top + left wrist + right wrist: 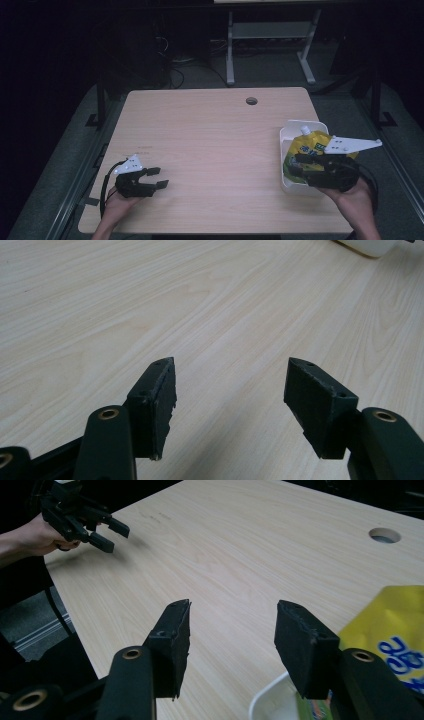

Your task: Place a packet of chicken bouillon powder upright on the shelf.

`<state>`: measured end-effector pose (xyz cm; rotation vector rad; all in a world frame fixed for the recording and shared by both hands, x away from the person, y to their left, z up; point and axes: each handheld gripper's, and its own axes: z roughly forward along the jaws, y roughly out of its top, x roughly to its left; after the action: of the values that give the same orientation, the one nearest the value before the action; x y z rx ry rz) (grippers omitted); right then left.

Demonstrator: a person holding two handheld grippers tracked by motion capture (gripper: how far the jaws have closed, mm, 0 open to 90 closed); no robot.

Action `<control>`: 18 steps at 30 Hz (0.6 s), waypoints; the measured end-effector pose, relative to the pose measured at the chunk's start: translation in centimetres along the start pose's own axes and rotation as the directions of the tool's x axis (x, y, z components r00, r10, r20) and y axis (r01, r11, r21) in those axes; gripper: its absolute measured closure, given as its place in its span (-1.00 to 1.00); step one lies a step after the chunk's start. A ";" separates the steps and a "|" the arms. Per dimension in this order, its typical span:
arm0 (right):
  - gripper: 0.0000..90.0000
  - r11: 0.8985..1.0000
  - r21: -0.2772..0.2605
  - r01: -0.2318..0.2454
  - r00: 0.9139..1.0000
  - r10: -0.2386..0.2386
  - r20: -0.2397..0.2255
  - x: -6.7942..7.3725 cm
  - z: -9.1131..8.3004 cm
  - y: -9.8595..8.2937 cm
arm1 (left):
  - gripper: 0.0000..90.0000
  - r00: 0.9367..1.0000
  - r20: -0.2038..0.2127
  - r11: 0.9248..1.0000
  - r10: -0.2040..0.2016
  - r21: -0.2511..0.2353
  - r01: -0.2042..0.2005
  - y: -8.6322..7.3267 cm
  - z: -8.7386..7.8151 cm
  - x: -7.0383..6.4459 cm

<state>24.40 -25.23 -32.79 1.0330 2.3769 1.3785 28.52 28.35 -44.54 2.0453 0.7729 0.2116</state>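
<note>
A yellow pouch [306, 148] with a white spout and blue print lies in a white tray [286, 136] at the table's right edge; the pouch [395, 625] also shows at the right of the right gripper view, above the tray's rim [265, 702]. My right gripper [299, 166] hovers over the tray's near end, open, jaws empty [232, 615]. My left gripper [161, 177] stands open near the front left of the table, nothing between its jaws [232, 365]. The right gripper view shows that left gripper [112, 532] far off, held in a hand.
The light wooden table [210, 145] has a round cable hole [251, 101] at the back right. A corner of the white tray [367, 246] sits at the top right of the left gripper view. Beyond the table are dark floor and a white desk frame [270, 45].
</note>
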 end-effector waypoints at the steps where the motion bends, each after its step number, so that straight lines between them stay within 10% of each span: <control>1: 0.05 1.000 0.001 -0.002 1.000 0.002 -0.005 0.1 0.3 -0.1 | -0.17 1.000 0.000 1.000 0.000 0.000 0.000 0.0 0.0 0.0; 18: 0.00 0.999 0.034 0.022 0.997 -0.020 -0.069 1.7 4.6 -0.5 | -0.18 1.000 0.006 1.000 0.007 0.009 -0.007 0.0 0.0 0.0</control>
<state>25.15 -21.11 -35.42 0.9815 2.4613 1.3921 28.54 28.32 -44.56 2.0562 0.7640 0.2062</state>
